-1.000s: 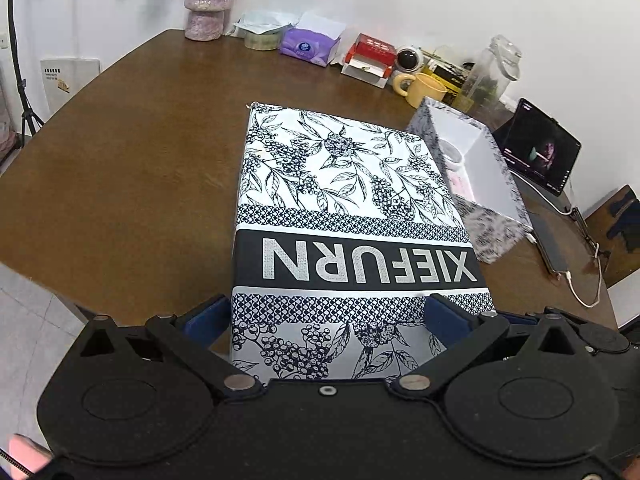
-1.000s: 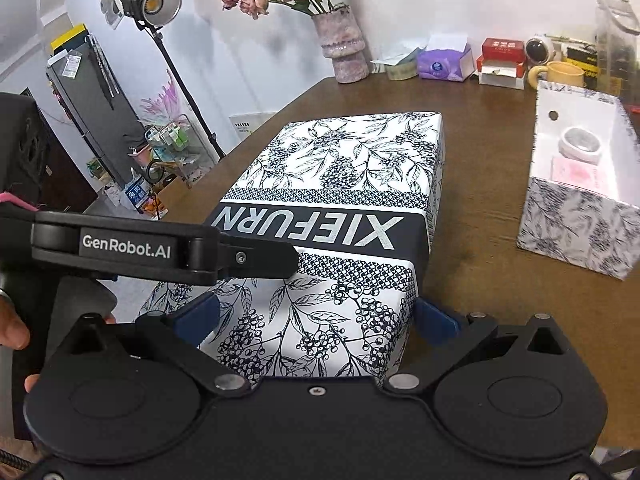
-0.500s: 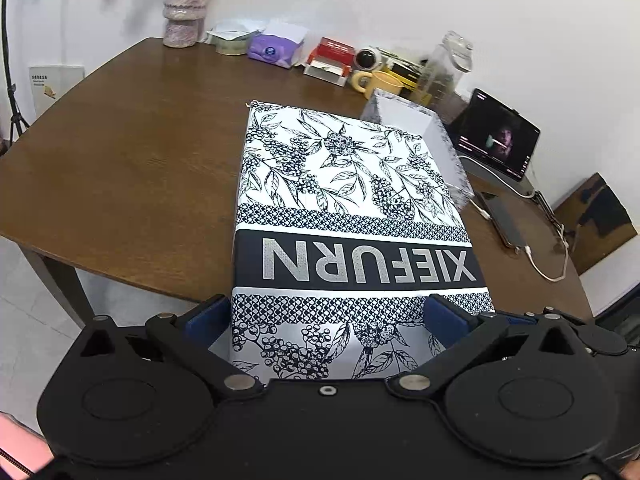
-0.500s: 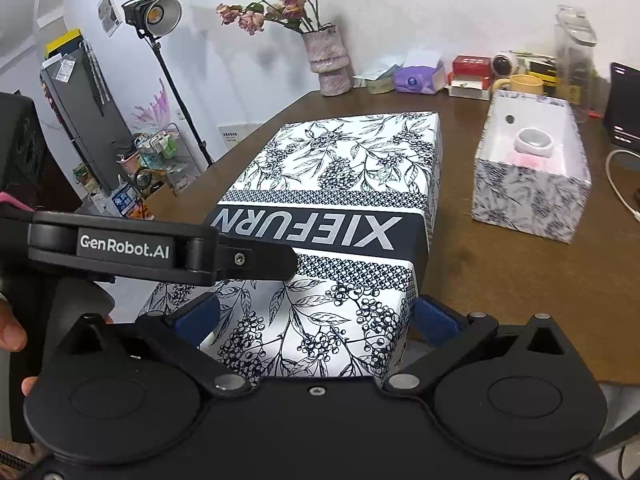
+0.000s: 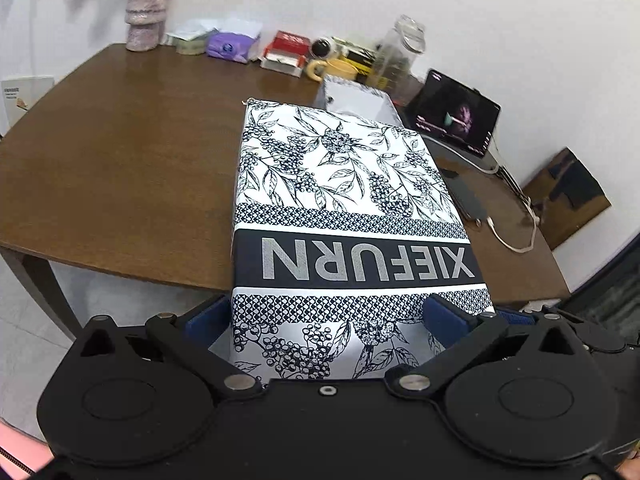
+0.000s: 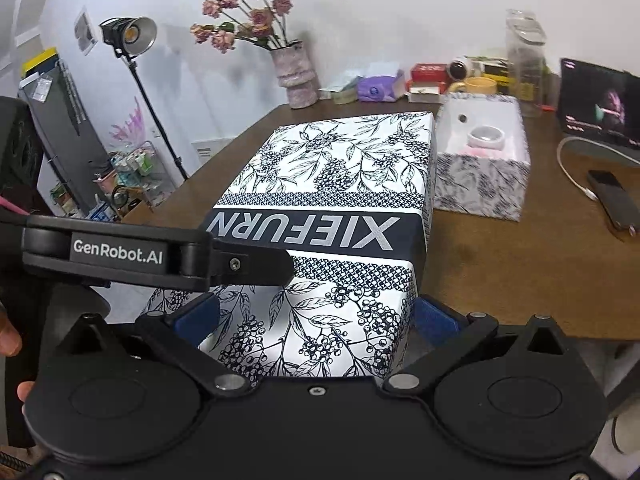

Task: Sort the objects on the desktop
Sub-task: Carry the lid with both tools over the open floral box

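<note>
Now carrying the lid point(image 5: 352, 216) toward the open box point(image 6: 480, 168).
Left wrist: left gripper point(image 5: 326, 320) pinching lid's near end. Right wrist: right gripper point(image 6: 316, 316) likewise clamped; box ahead, right of fingertips. Next, probably: aligning lid over box, lowering evenly.

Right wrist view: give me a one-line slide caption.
Right gripper clamps the near end of the floral XIEFURN lid, with the open floral box beyond on the wooden table.

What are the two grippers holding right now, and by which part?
Both hold the XIEFURN box lid at its near end: the left gripper and right gripper each have their jaws against its long sides.
</note>
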